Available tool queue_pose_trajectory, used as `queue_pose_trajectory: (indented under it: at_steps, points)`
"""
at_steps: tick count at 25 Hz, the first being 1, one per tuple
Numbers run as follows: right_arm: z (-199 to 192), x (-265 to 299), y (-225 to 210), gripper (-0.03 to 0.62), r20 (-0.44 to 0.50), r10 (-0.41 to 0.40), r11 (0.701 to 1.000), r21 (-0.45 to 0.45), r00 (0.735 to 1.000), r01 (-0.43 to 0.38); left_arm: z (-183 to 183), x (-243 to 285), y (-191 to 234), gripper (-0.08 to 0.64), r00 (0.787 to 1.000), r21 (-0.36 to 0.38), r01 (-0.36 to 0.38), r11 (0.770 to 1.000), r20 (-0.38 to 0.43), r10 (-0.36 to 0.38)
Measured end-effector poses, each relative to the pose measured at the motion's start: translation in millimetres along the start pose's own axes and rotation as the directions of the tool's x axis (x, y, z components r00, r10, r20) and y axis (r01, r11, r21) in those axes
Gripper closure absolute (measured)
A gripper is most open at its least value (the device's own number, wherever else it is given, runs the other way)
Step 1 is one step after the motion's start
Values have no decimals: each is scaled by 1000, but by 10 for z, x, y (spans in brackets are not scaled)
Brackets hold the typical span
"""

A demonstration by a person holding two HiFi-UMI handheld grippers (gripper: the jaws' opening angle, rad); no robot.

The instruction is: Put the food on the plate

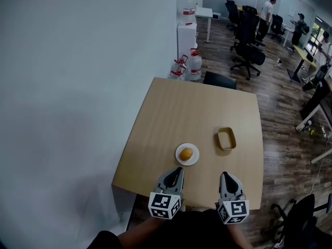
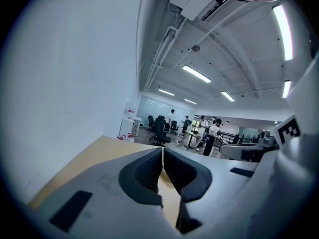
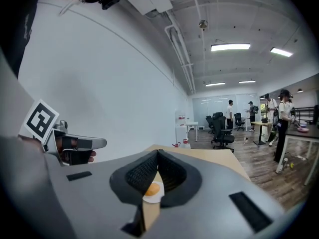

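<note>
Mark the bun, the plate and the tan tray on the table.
bun (image 1: 186, 153), head view, middle of its top.
plate (image 1: 179, 158), head view, bare white rim left of the bun.
tray (image 1: 226, 139), head view, its bare floor.

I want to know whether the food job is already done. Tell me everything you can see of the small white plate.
The plate is small, round and plain white; its material is too small to tell. It lies flat on the light wooden table, near the edge closest to the person and just ahead of the left gripper, which stays clear of it. A golden-brown, roundish piece of food, like a bread roll, sits on its middle. Nothing else touches it.
</note>
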State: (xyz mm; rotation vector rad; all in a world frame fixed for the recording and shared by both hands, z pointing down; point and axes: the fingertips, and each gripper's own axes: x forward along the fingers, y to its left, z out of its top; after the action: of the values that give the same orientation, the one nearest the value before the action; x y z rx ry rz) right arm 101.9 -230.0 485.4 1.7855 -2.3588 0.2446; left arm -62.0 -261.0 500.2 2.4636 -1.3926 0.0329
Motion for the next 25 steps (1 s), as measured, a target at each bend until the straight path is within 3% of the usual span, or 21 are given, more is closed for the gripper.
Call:
queue_pose_trajectory:
  at_steps: [9, 25]
  points:
    - [11, 32, -93, 534, 9, -20, 999, 25, 1000, 20, 76, 64, 64, 544, 1000, 23, 6, 1000, 12, -6]
    - [15, 141, -125, 534, -5, -8, 1000, -21, 1000, 8, 37, 44, 290, 546, 999, 5, -43, 999, 6, 43]
